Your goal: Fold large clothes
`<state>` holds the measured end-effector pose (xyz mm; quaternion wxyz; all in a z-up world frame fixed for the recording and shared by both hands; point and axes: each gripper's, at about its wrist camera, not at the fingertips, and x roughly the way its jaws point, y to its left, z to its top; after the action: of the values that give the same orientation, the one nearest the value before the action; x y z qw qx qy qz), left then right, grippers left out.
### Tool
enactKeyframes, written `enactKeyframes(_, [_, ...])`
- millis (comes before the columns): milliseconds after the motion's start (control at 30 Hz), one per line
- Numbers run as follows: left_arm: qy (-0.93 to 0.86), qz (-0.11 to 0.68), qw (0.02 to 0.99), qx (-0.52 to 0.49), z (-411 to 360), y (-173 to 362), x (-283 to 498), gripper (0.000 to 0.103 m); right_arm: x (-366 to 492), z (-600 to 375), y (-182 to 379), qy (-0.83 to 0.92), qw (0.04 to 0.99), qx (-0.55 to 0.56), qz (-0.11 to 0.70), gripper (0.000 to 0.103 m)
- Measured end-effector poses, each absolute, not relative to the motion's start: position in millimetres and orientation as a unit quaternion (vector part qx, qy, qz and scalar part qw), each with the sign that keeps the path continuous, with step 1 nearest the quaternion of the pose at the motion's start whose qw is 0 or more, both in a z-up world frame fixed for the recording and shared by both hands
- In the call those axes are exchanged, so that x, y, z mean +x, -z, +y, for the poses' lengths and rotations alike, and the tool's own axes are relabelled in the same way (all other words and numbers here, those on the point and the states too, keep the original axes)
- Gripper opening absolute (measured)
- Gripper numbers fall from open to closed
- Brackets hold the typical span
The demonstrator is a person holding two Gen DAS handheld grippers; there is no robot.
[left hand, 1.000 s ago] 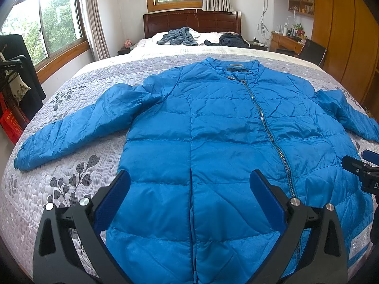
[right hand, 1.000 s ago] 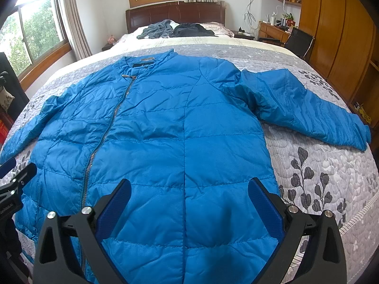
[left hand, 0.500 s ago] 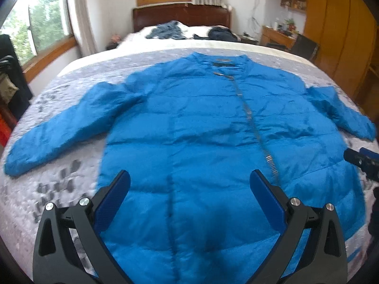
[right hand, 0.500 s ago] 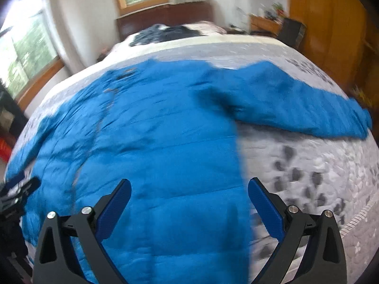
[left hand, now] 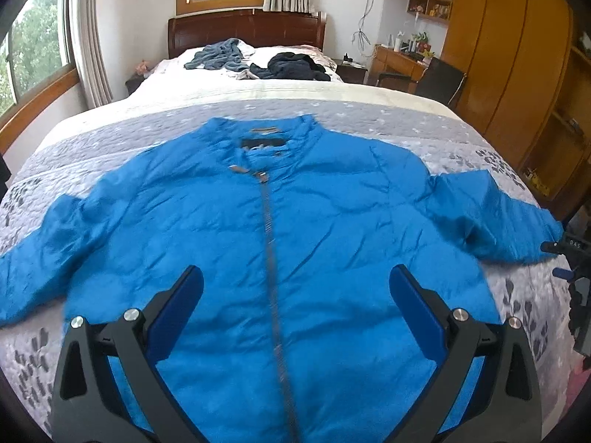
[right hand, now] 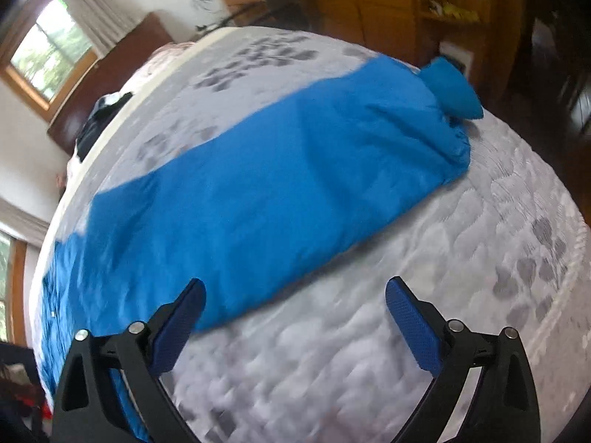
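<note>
Nearest in the left wrist view, the left gripper has black angular arms tipped with flat blue textured pads, spread wide with nothing between them. It hovers over the lower front of a bright blue puffer jacket, which lies face up and flat on a bed. The jacket's fabric is smooth, slightly shiny and finely creased, with quilted seams. A grey metal zipper runs closed up the middle to a short stand-up collar with a dark inner lining. Both sleeves stretch out sideways.

Under it, the bedspread is a grey quilted cover with a pebbled stitch and dark leaf prints. At the right edge of this view, part of the right gripper shows beside the jacket's sleeve end.

In the tilted, blurred right wrist view, the right gripper is likewise released, pads wide apart. It sits over bare quilt just beside the jacket's puffy sleeve, whose cuff lies near the mattress edge.

Farther back, a crumpled grey-blue garment and a dark garment lie near the dark wooden headboard. Wooden wardrobes line the right wall.
</note>
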<state>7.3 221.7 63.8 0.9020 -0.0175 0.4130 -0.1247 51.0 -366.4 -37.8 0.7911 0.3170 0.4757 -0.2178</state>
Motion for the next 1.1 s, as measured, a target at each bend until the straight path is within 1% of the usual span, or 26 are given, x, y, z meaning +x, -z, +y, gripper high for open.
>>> enactKeyframes(133, [0.118, 0.427, 0.897, -0.003, 207.7, -48.2, 19.3, 0.1, 58.9, -392.2, 50.3, 0.221, 0.784, 0.338, 0.471, 0.095])
enactKeyframes(300, [0.115, 0.456, 0.882, -0.003, 216.0, -30.8, 26.4, 0.1, 70.6, -412.6, 52.2, 0.236, 0.785, 0.358, 0.446, 0.095])
enactKeyframes(367, [0.112, 0.46, 0.881, -0.004, 220.6, -28.4, 27.7, 0.1, 73.3, -417.8, 50.9, 0.245, 0.785, 0.363, 0.438, 0.092])
enactKeyframes(433, [0.111, 0.458, 0.882, -0.003, 225.8, -29.6, 26.9, 0.1, 76.6, -424.5, 50.9, 0.26, 0.785, 0.36, 0.433, 0.073])
enactKeyframes(467, [0.11, 0.456, 0.883, -0.001, 227.2, -30.6, 26.1, 0.1, 76.7, -426.4, 50.0, 0.268, 0.784, 0.36, 0.428, 0.068])
enactKeyframes(500, [0.111, 0.453, 0.884, 0.002, 229.1, -32.2, 24.8, 0.1, 77.1, -428.8, 49.5, 0.268, 0.785, 0.362, 0.424, 0.057])
enactKeyframes(533, [0.111, 0.45, 0.886, 0.003, 231.4, -34.0, 23.3, 0.1, 77.4, -430.8, 49.3, 0.266, 0.787, 0.364, 0.42, 0.041])
enactKeyframes(567, [0.111, 0.446, 0.888, 0.004, 234.8, -36.3, 20.4, 0.1, 76.6, -433.2, 49.5, 0.263, 0.787, 0.371, 0.418, 0.034])
enactKeyframes(600, [0.111, 0.443, 0.89, 0.006, 237.9, -37.8, 18.7, 0.1, 74.8, -435.2, 50.1, 0.255, 0.785, 0.383, 0.414, 0.025])
enactKeyframes(633, [0.112, 0.44, 0.891, 0.008, 242.3, -40.0, 16.3, 0.1, 72.7, -436.2, 50.2, 0.242, 0.786, 0.397, 0.408, 0.013])
enactKeyframes(733, [0.111, 0.435, 0.894, 0.009, 250.8, -42.0, 12.0, 0.1, 65.4, -434.7, 43.6, 0.223, 0.794, 0.4, 0.399, 0.008])
enactKeyframes(833, [0.104, 0.441, 0.892, 0.006, 261.8, -39.0, 10.3, 0.1, 65.2, -430.2, 42.6, 0.226, 0.798, 0.384, 0.405, 0.006])
enactKeyframes(933, [0.095, 0.452, 0.887, -0.004, 276.9, -33.8, 11.0, 0.1, 65.0, -429.0, 42.9, 0.23, 0.795, 0.389, 0.405, 0.004])
enactKeyframes(1100, [0.077, 0.452, 0.888, -0.023, 301.7, -31.9, 10.7, 0.1, 70.5, -388.8, -2.2, 0.186, 0.84, 0.347, 0.373, 0.003])
